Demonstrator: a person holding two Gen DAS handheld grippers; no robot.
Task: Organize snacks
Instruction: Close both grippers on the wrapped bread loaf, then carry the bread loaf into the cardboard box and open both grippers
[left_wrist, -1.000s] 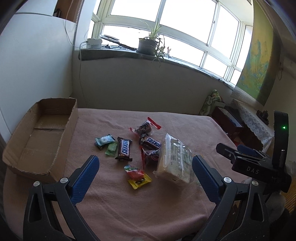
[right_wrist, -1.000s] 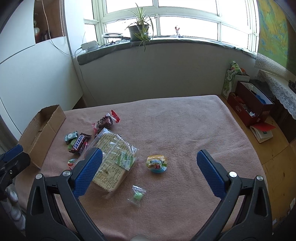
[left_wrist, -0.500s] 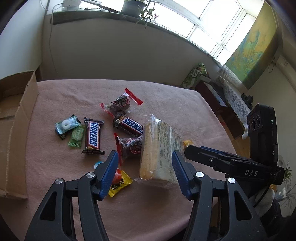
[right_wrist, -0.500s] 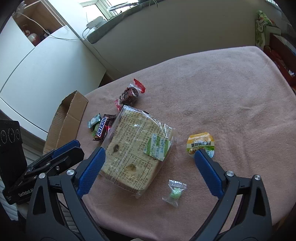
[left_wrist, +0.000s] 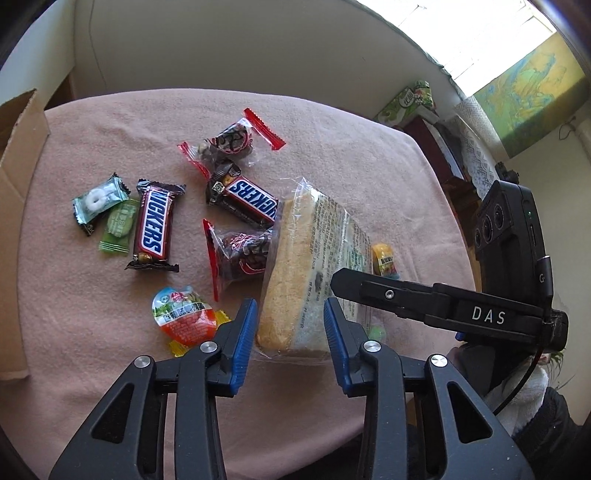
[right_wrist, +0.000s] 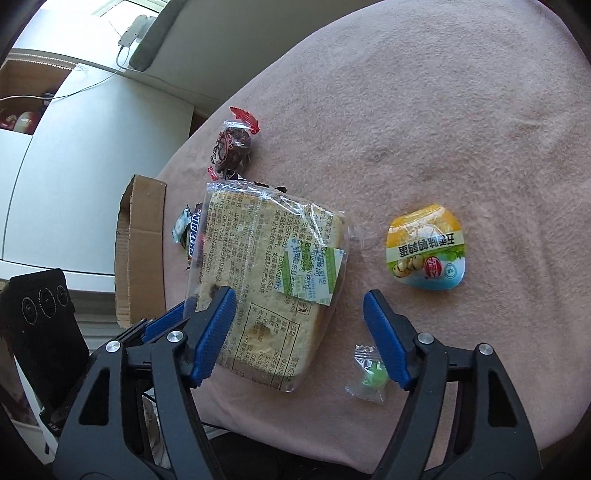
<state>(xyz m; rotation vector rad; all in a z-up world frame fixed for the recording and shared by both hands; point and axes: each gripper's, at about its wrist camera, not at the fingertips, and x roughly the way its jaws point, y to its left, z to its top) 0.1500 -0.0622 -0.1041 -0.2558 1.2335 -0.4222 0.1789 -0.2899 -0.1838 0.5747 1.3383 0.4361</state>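
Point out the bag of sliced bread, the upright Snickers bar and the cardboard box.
bag of sliced bread (right_wrist: 269, 291): right wrist view, printed top face.
upright Snickers bar (left_wrist: 154, 224): left wrist view, middle of the wrapper logo.
cardboard box (right_wrist: 142, 254): right wrist view, near side wall.

Right gripper (right_wrist: 299, 332) spread over bread pack (right_wrist: 266, 280).

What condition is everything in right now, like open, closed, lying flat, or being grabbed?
left tongs: partly closed around the bread's end, contact unclear
right tongs: open, over the bread
bread pack: sealed, lying flat
cardboard box: open at the top
Snickers bars: wrapped, lying flat
yellow cup: sealed, lying on the cloth
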